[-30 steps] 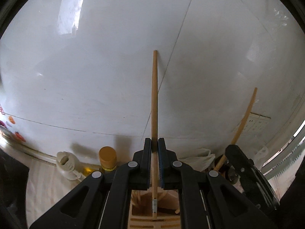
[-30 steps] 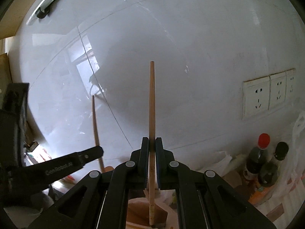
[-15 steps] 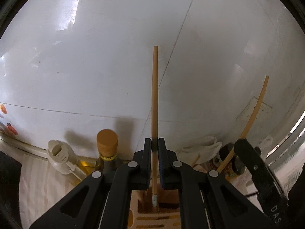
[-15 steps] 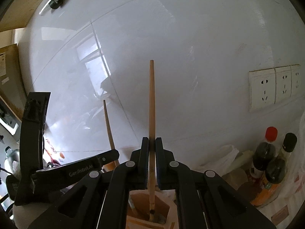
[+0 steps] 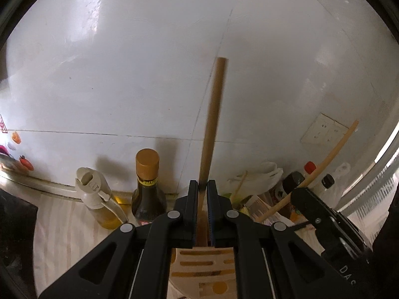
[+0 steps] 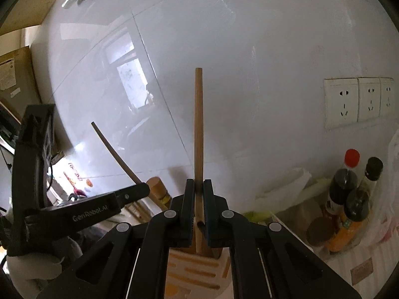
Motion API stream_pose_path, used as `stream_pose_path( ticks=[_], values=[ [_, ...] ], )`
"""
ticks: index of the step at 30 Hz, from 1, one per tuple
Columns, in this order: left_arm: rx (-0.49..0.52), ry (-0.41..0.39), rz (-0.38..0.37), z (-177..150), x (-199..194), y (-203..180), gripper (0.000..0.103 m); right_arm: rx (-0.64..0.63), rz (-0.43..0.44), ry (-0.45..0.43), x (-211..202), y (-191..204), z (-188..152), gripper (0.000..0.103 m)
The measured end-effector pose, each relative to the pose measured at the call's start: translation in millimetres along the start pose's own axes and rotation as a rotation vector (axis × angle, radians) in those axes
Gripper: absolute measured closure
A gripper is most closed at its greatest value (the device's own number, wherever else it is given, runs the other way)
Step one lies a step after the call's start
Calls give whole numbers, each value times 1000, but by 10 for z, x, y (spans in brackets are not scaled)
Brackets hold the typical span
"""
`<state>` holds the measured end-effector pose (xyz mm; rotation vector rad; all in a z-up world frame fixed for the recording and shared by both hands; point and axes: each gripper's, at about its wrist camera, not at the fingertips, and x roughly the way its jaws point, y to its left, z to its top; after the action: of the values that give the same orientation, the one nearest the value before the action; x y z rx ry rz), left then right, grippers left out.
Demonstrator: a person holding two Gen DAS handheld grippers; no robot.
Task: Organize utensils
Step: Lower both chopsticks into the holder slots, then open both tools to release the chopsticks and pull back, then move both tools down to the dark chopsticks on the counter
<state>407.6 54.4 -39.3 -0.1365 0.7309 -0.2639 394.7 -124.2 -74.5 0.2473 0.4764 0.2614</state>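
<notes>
My left gripper (image 5: 202,186) is shut on a wooden chopstick (image 5: 214,119) that points up toward the white wall. Its lower end reaches down to a slotted wooden utensil holder (image 5: 203,271) right below the jaws. My right gripper (image 6: 197,186) is shut on a second wooden chopstick (image 6: 198,129), whose lower end goes into the same holder (image 6: 193,271). The left gripper and its chopstick (image 6: 112,152) show at the left of the right wrist view. The right gripper's chopstick (image 5: 331,154) shows at the right of the left wrist view.
A dark sauce bottle with a brown cap (image 5: 147,186) and an oil dispenser (image 5: 97,201) stand against the wall at left. Several bottles (image 6: 349,196) and a plastic bag (image 5: 259,182) crowd the right. Wall sockets (image 6: 359,101) sit on the white tiled wall.
Both grippers have moved down with their chopsticks toward the wooden holder. The counter, bottles and holder top have come further into view.
</notes>
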Motion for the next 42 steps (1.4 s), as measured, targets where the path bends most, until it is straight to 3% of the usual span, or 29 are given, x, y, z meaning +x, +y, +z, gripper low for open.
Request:
stream_pose_path(
  ticks=[4,7,9,10,11,14,16,19,20,25,29,36,39,42],
  values=[
    [4,34,12,12,-42,-33,96,-6,-18,70,-22,25,14,96],
    [-6,37,28,35,-139,-39,88,-4,-29,106,-52,18,39,95],
    [-15,19,50,47,-238,-28,62,-3,-31,113,-105,15,67,93],
    [-19,9,61,53,-285,-16,35,-4,-34,114,-125,12,81,85],
    [-24,-4,73,62,-347,-1,14,-4,-37,112,-156,14,96,72],
    [-22,-48,133,106,-554,37,7,-2,-38,103,-285,17,152,44],
    [-21,-63,175,116,-657,68,0,0,-63,112,-359,16,193,32],
    [-1,-95,277,64,-816,100,0,-27,-136,139,-432,43,219,5],
    [8,-97,301,44,-840,97,0,-37,-167,157,-443,59,218,0],
    [12,-61,345,-153,-919,135,0,-35,-221,225,-456,55,140,0],
    [-3,6,362,-379,-857,176,0,16,-216,272,-505,-39,-8,0],
    [-64,151,437,-1083,-614,385,0,194,-270,471,-348,-558,-765,0],
    [-70,259,481,-1466,-344,508,0,303,-299,574,-136,-888,-1163,1],
    [-89,368,495,-1810,-20,653,0,381,-339,653,130,-1180,-1489,13]
  ],
)
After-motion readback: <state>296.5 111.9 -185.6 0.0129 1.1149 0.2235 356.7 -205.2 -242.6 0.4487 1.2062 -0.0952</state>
